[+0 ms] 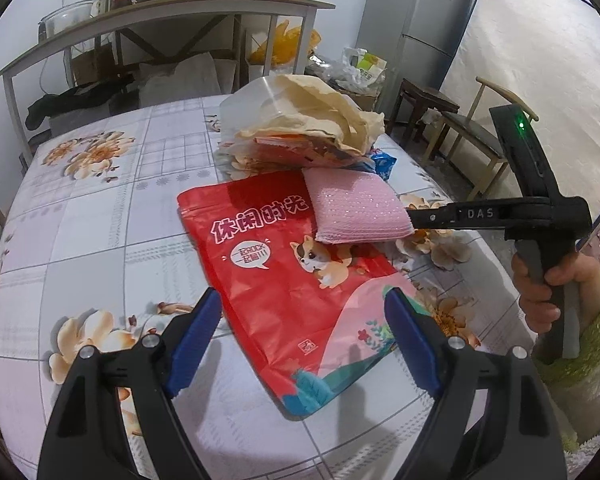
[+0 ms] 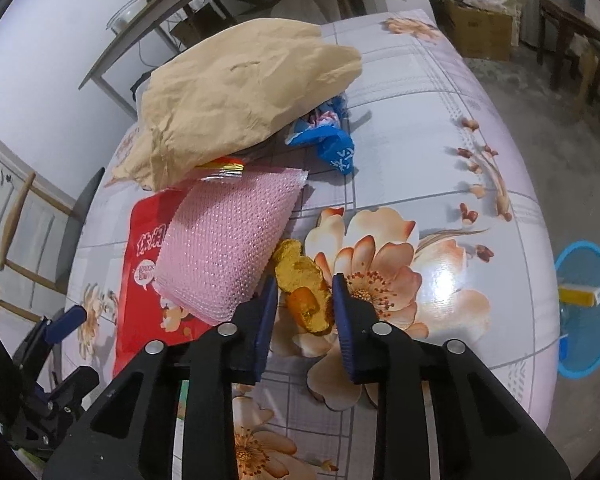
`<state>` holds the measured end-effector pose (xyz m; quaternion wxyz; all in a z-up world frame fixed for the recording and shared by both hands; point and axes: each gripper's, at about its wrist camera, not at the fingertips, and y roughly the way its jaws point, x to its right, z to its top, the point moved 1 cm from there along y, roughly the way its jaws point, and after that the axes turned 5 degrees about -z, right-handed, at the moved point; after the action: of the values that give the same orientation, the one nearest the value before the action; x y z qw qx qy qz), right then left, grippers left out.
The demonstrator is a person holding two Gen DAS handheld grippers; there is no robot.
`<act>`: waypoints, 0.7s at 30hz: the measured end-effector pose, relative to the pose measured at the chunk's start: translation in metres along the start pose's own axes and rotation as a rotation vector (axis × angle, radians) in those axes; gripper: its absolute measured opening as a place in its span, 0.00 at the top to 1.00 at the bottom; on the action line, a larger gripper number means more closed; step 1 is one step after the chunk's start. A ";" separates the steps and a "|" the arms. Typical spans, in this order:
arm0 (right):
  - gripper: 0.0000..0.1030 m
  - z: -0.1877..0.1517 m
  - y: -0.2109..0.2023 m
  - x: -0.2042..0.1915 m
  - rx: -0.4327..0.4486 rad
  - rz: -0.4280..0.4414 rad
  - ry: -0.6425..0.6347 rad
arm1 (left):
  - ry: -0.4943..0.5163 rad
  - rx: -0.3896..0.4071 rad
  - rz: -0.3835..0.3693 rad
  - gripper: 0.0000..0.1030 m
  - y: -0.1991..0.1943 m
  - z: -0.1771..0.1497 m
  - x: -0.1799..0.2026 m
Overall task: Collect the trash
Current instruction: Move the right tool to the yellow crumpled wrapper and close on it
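Right gripper: jaws narrowed around a yellow-orange peel scrap on the floral worktop; whether the pads already press it cannot be told. The scrap looks light, soft and crumbly, best pinched across its thick middle. A pink sponge cloth lies at ten o'clock. Left gripper: jaws spread, empty, straddling the red snack pouch.

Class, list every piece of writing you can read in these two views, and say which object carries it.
"休闲时光": flat red plastic snack bag on the table.
"DAS": black arm of the right gripper.
Speech bubble on the red bag: too small.
White print on the crumpled blue wrapper: unreadable.
Jar labels on the shelf: blurred.
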<state>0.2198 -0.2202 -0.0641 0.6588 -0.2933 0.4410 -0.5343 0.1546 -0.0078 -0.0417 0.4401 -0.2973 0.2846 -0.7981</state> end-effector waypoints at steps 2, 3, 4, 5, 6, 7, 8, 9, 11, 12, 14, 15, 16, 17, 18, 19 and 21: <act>0.81 0.001 0.001 -0.001 0.000 0.001 -0.005 | 0.000 -0.005 -0.004 0.21 0.002 0.001 0.002; 0.82 0.002 0.002 -0.001 -0.001 0.001 -0.005 | 0.001 -0.008 -0.007 0.21 0.003 0.002 0.003; 0.84 0.003 0.003 0.000 0.000 0.001 -0.003 | 0.001 -0.011 -0.009 0.21 0.004 0.002 0.004; 0.85 0.004 0.005 -0.002 0.000 0.002 -0.001 | 0.002 -0.013 -0.012 0.21 0.006 0.003 0.006; 0.87 0.004 0.005 -0.002 0.002 0.002 0.001 | 0.003 -0.015 -0.015 0.21 0.007 0.003 0.008; 0.89 0.005 0.005 -0.001 0.004 0.003 0.006 | 0.005 -0.016 -0.016 0.21 0.008 0.004 0.010; 0.90 0.004 0.005 0.000 0.005 0.007 0.012 | 0.006 -0.016 -0.018 0.21 0.009 0.005 0.011; 0.91 0.001 0.004 0.003 0.007 0.012 0.020 | 0.009 -0.018 -0.021 0.21 0.011 0.006 0.013; 0.92 -0.002 0.002 0.006 0.009 0.025 0.036 | 0.011 -0.025 -0.028 0.21 0.015 0.010 0.017; 0.93 -0.003 0.001 0.008 0.010 0.030 0.045 | 0.011 -0.030 -0.033 0.21 0.018 0.012 0.019; 0.93 -0.007 -0.003 0.012 0.010 0.036 0.058 | 0.010 -0.035 -0.038 0.21 0.023 0.017 0.022; 0.93 -0.011 -0.005 0.013 0.011 0.038 0.069 | 0.008 -0.036 -0.041 0.21 0.026 0.020 0.024; 0.93 -0.013 -0.006 0.015 0.011 0.039 0.077 | 0.005 -0.038 -0.044 0.20 0.030 0.023 0.025; 0.93 -0.016 -0.009 0.018 0.011 0.042 0.087 | 0.000 -0.042 -0.041 0.17 0.036 0.028 0.027; 0.93 -0.020 -0.011 0.021 0.012 0.045 0.100 | -0.004 -0.043 -0.039 0.14 0.041 0.032 0.028; 0.93 -0.024 -0.014 0.025 0.012 0.048 0.111 | -0.006 -0.045 -0.036 0.12 0.044 0.034 0.029; 0.93 -0.030 -0.018 0.030 0.013 0.052 0.129 | -0.010 -0.053 -0.014 0.08 0.056 0.043 0.031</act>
<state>0.1866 -0.2511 -0.0697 0.6447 -0.2424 0.4865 -0.5376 0.2020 -0.0686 -0.0467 0.4278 -0.3149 0.3013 -0.7919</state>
